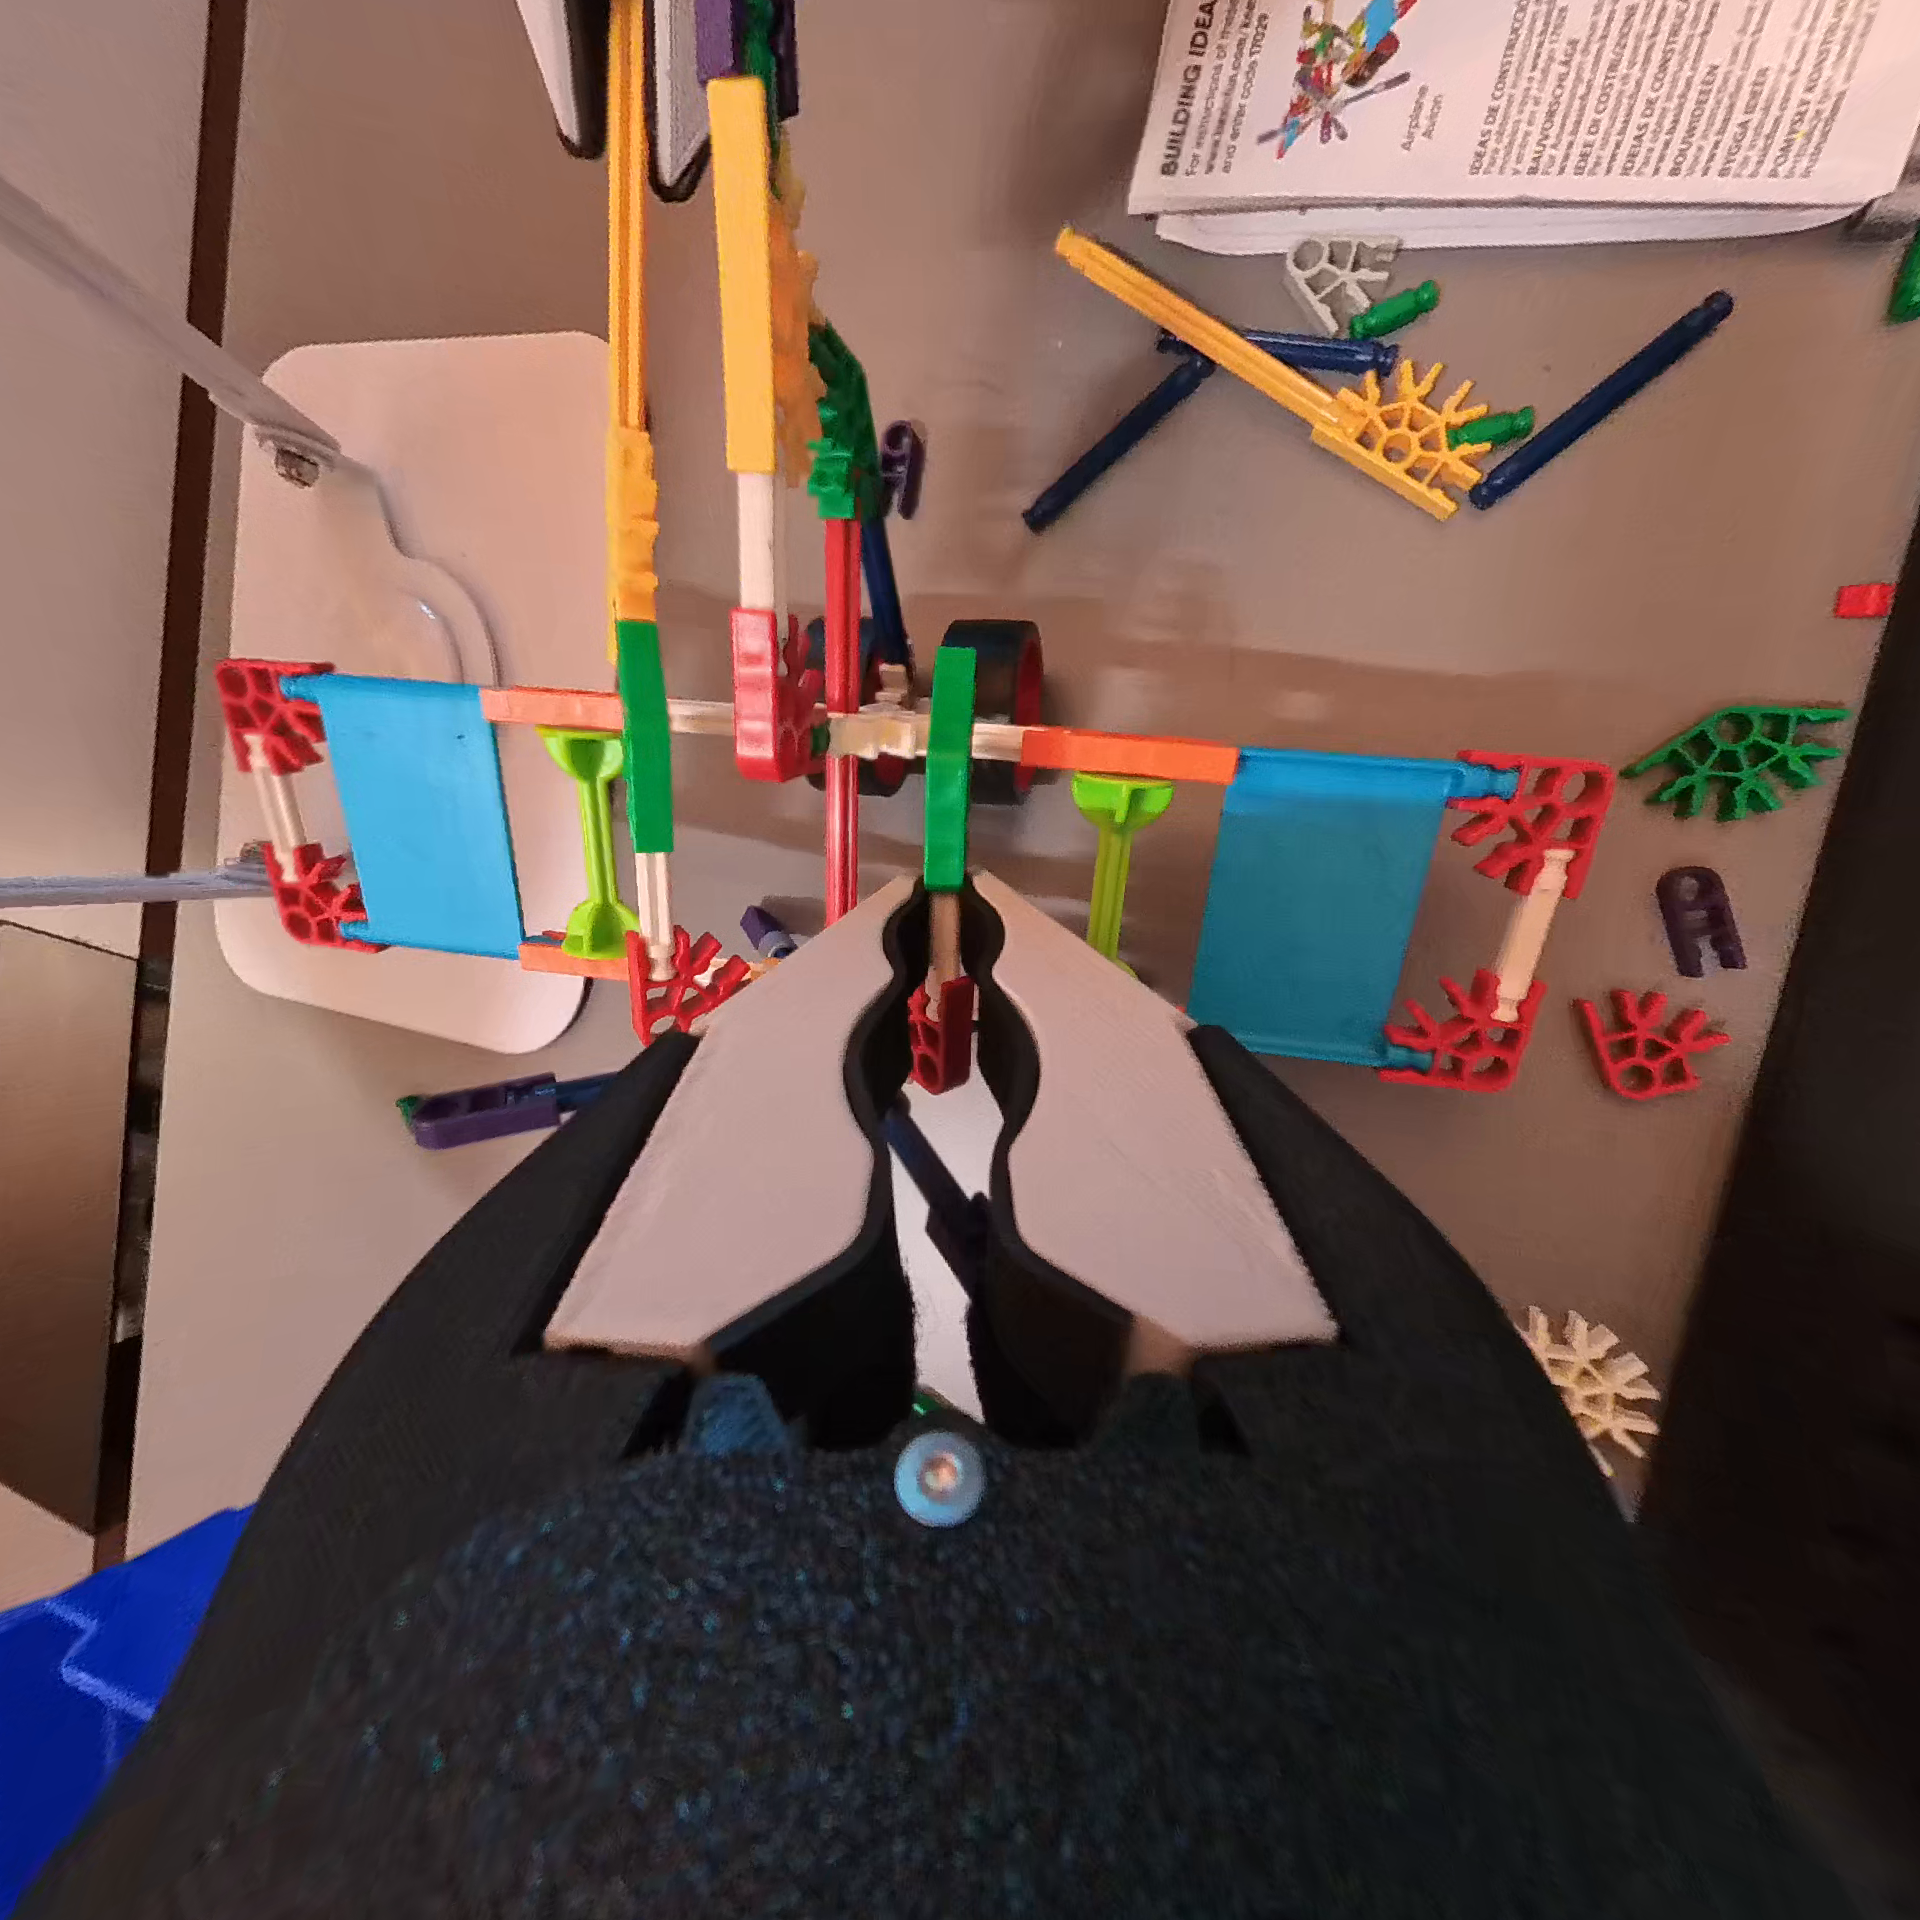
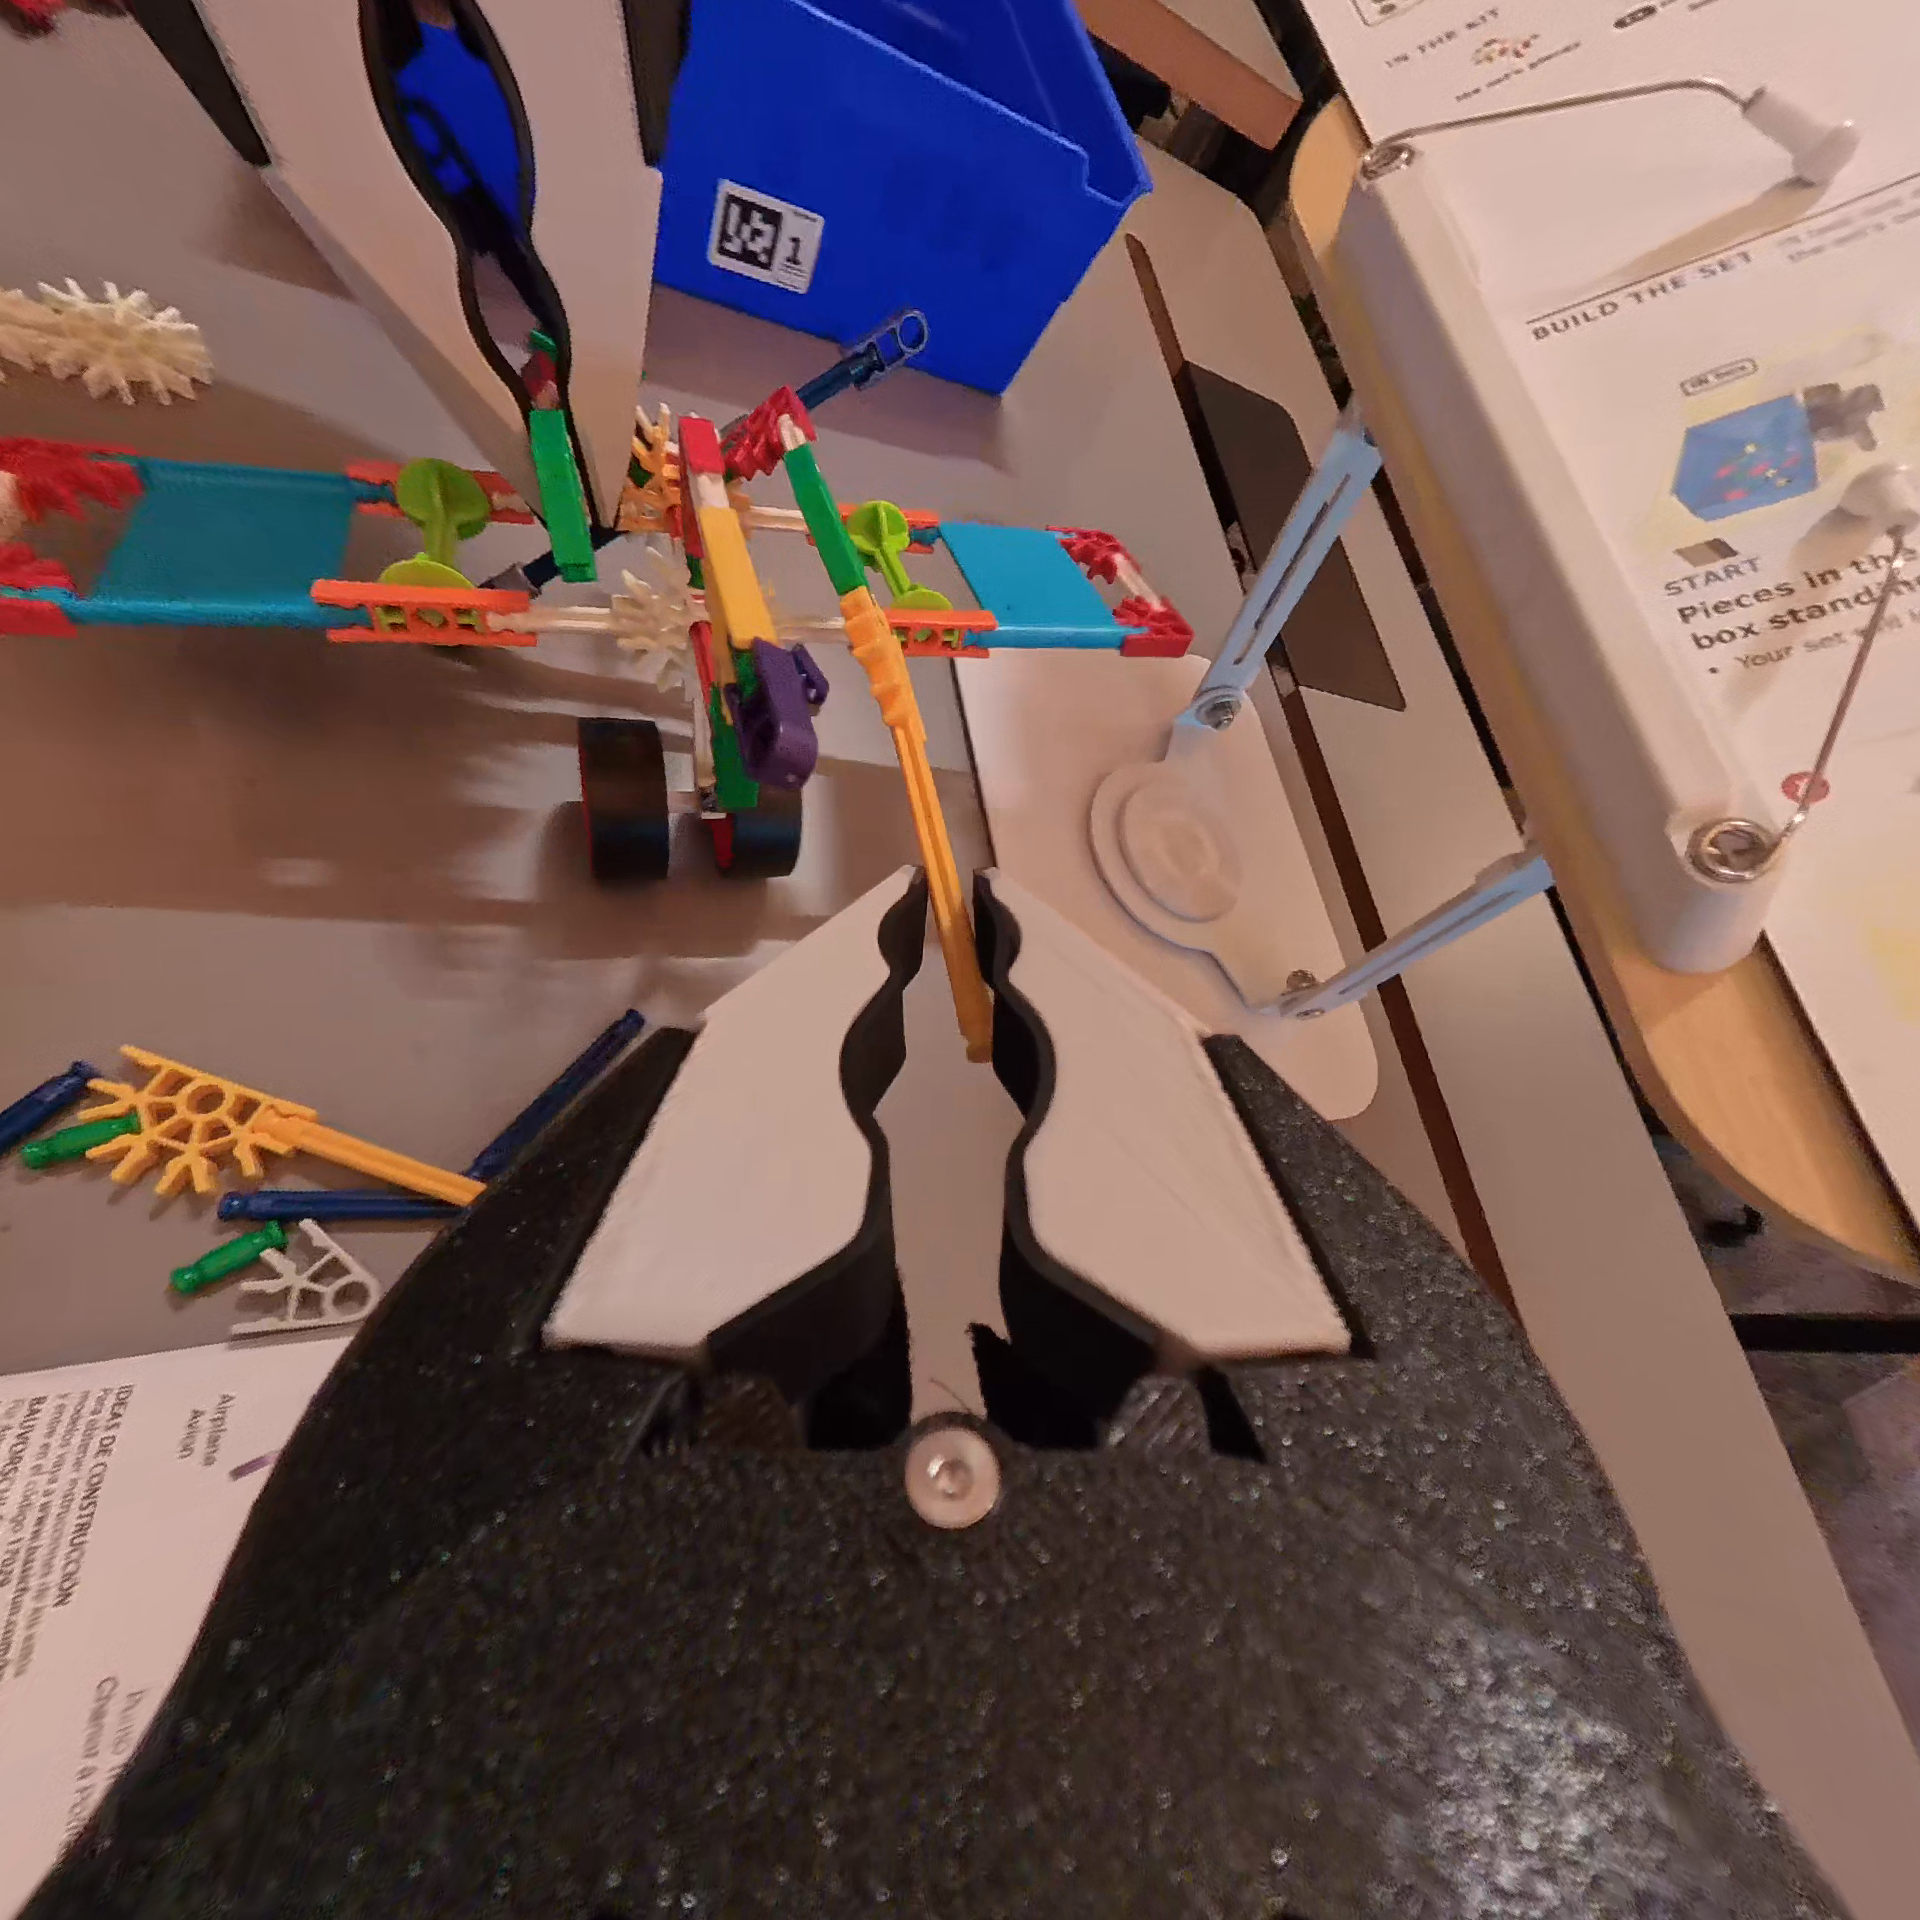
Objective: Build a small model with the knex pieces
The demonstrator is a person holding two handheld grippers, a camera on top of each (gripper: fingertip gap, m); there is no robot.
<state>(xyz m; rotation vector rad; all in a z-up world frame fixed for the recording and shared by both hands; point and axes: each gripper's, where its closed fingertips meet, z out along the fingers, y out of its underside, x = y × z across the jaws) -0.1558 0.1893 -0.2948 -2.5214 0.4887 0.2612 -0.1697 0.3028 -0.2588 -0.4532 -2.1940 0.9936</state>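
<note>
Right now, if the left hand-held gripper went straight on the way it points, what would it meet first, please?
The left hand-held gripper is already shut on a white rod. Straight ahead, it would probably first meet the green piece above that rod, then the black wheel; depth is unclear.

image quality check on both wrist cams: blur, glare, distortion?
Left wrist view: warm light, fisheye bend at the edges; the model fairly sharp, slight smear on the table behind the wheel. Right wrist view: streaky motion blur and sheen on the table near the wheels; the board edge bows from distortion.
</note>
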